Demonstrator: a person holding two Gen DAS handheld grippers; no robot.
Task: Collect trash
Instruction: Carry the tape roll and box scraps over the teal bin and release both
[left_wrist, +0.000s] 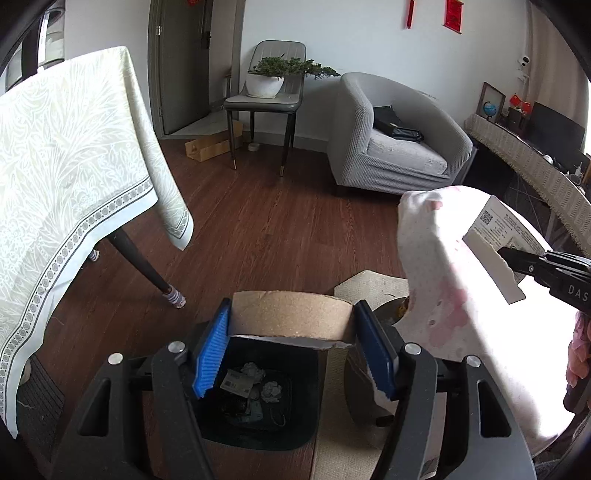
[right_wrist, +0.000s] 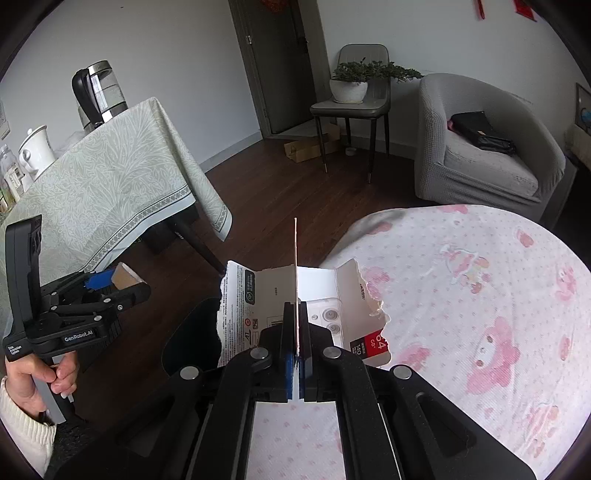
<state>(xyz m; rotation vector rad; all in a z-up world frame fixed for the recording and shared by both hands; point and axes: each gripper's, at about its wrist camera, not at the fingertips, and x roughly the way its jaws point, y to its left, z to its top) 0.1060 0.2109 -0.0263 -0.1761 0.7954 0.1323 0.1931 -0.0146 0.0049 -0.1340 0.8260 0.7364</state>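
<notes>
My left gripper (left_wrist: 291, 312) is shut on a curved piece of brown cardboard (left_wrist: 290, 321), its blue pads pressing on both ends. Directly beneath it stands a black trash bin (left_wrist: 295, 424) holding crumpled paper and scraps. In the right wrist view the left gripper (right_wrist: 107, 282) appears at the left with the brown cardboard (right_wrist: 125, 276), held by a hand. My right gripper (right_wrist: 296, 310) is shut on torn white printed packaging (right_wrist: 255, 295), one flap standing edge-on. The left wrist view shows the right gripper (left_wrist: 508, 256) at the right, pinching that packaging (left_wrist: 493, 229) over the pink cloth.
A table with a pale green cloth (left_wrist: 74, 166) stands left, its dark leg (left_wrist: 144, 262) near the bin. A round table under a pink-patterned cloth (right_wrist: 480, 314) fills the right. Flat cardboard (left_wrist: 373, 286) lies on the wood floor. A grey armchair (left_wrist: 391, 147) and a chair with a plant (left_wrist: 266, 92) stand behind.
</notes>
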